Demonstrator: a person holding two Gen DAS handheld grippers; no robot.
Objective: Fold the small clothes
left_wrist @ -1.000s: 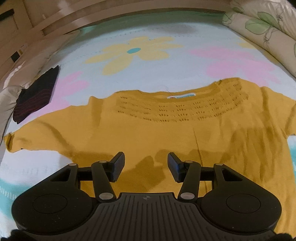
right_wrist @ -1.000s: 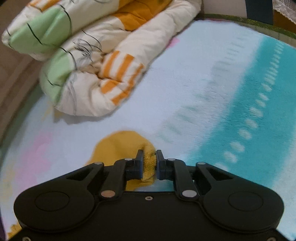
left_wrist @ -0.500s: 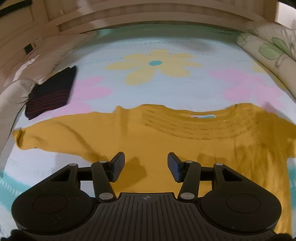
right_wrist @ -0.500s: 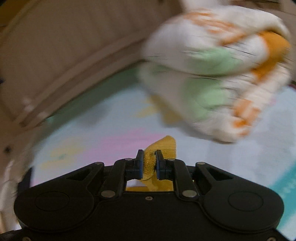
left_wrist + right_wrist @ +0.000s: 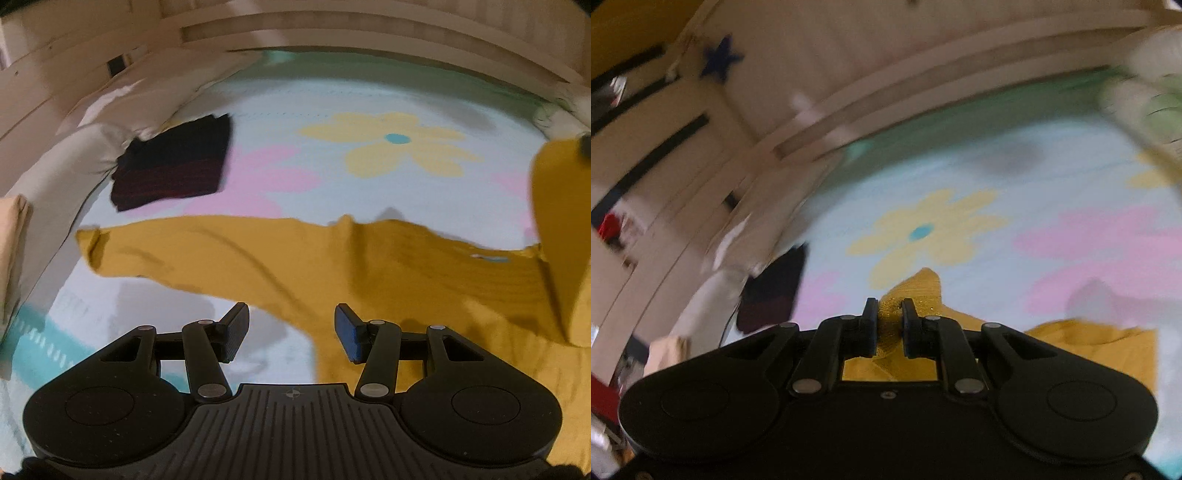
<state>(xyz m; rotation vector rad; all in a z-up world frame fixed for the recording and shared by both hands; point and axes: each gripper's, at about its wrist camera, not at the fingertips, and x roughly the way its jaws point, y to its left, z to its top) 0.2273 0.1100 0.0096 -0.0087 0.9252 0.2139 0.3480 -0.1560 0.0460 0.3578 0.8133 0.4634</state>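
On flowered plush blanket (image 5: 332, 92), mustard knit top (image 5: 258, 254), right claw (image 5: 889, 325) pinching its lifted sleeve

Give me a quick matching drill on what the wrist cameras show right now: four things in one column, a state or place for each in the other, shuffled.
1. left claw
2. right claw
3. dark striped garment
4. mustard sweater

a. folded, lying near the bed's edge
b. open, nothing between its pads
c. mostly spread on the blanket, one side lifted
d. shut on mustard fabric

Pairs: 1-b, 2-d, 3-a, 4-c
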